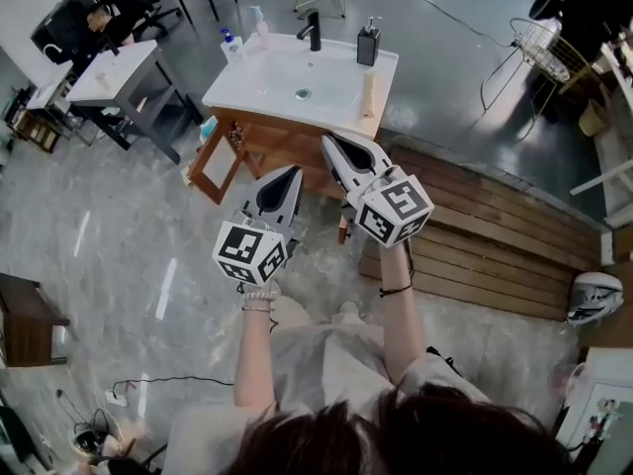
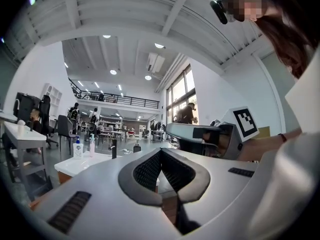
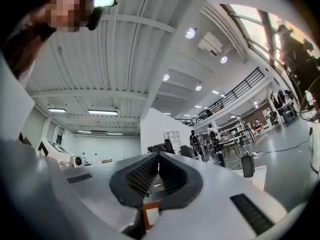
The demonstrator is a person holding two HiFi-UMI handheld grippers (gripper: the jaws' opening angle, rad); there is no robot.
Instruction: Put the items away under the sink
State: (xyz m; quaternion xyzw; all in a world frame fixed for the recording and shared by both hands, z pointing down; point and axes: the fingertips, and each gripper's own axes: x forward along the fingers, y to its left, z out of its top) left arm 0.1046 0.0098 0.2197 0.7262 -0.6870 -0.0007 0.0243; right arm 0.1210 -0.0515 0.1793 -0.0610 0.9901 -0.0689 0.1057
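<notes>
A white sink top sits on a wooden cabinet whose left door stands open. On the top stand a black faucet, a black soap dispenser, a blue-capped bottle, a pink bottle and a beige roll. My left gripper is held in front of the cabinet, shut and empty. My right gripper is beside it, nearer the sink's front edge, also shut with nothing in it. In the left gripper view the closed jaws point level at the bottles. The right gripper view tilts upward over its own gripper.
A grey desk stands left of the sink, with a seated person behind it. A wooden slat platform lies to the right. A wire basket is at the back right, and dark furniture stands at the left edge.
</notes>
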